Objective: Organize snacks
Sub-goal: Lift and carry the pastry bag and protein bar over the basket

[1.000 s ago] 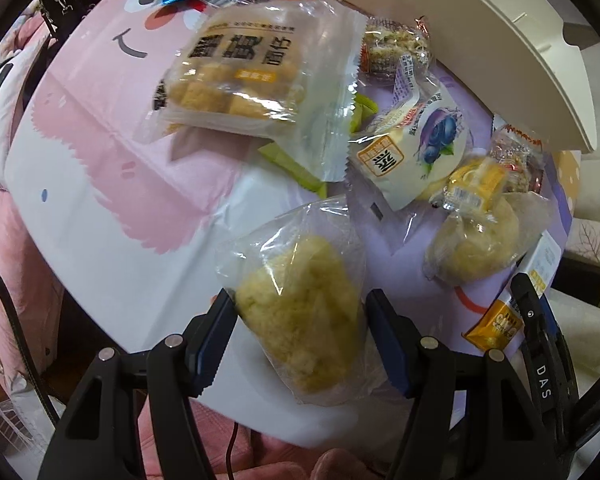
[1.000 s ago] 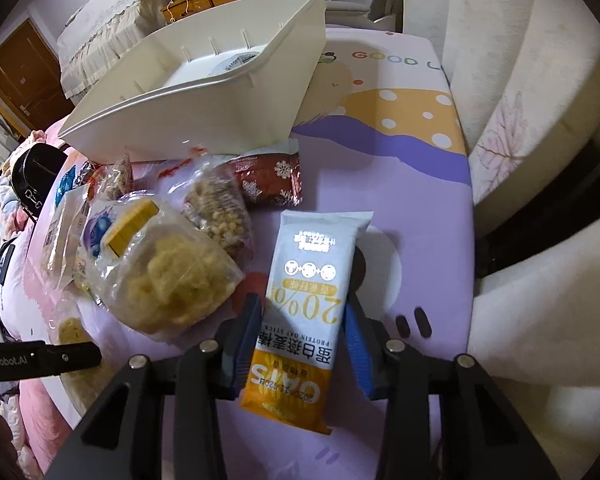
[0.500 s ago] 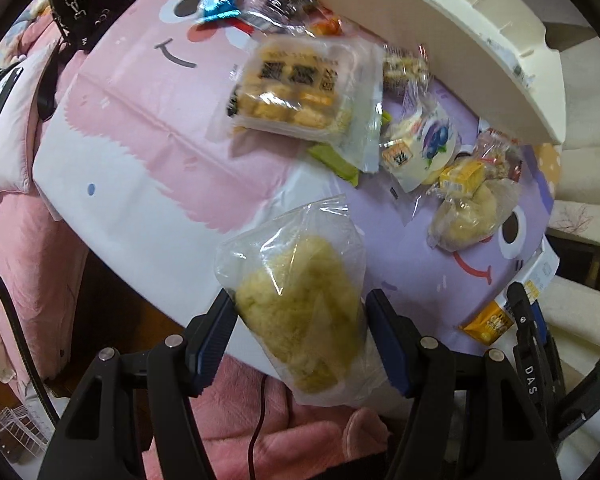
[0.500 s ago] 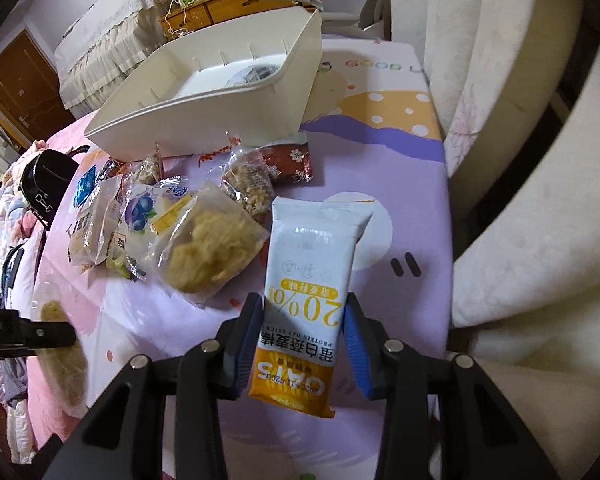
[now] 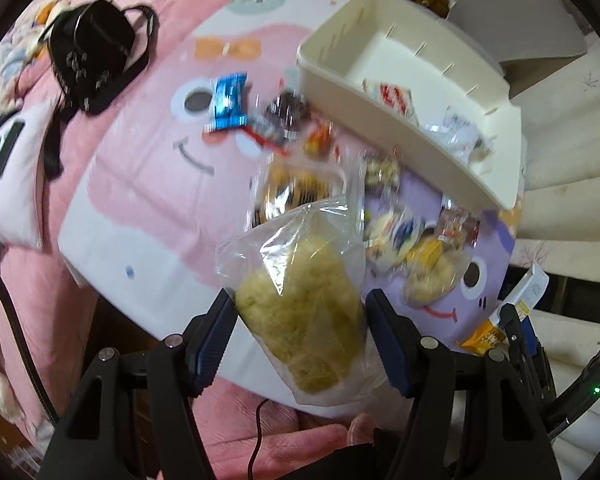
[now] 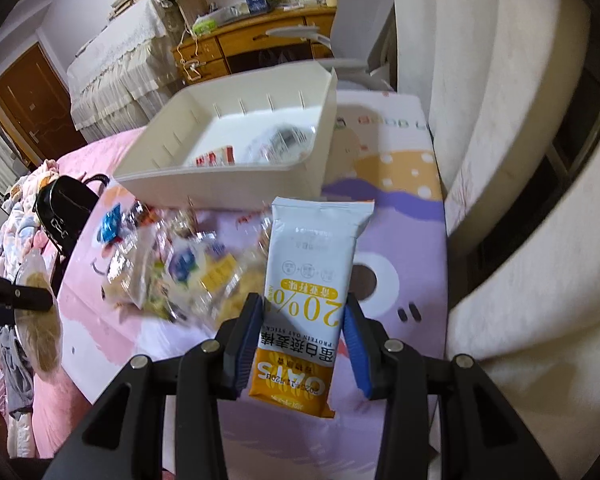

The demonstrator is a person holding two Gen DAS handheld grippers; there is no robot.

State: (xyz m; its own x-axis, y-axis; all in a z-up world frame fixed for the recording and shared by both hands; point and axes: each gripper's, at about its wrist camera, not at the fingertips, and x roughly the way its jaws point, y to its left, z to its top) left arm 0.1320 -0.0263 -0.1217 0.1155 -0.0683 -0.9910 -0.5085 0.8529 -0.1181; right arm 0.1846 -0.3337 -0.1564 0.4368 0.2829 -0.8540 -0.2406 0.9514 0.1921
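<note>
The left tongs [image 5: 300,316] grip a clear bag of yellow cake [image 5: 300,312] above the tabletop [image 5: 140,208]. The right tongs [image 6: 304,320] clamp an oat bar [image 6: 304,304]. At twelve o'clock sits the cream bin [image 6: 236,180], with loose snacks [image 6: 188,268] at ten.

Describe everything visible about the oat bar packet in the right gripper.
The oat bar packet is a flat, sealed, glossy oblong wrapper, white over most of its length and orange-yellow at the end nearest the camera. Its print reads upside down, showing "20%" and "OATS". The right gripper clamps its sides with blue pads near the orange end, holding it clear above the purple-and-pink tablecloth, white end pointing toward the cream bin. Nothing else touches it.
</note>
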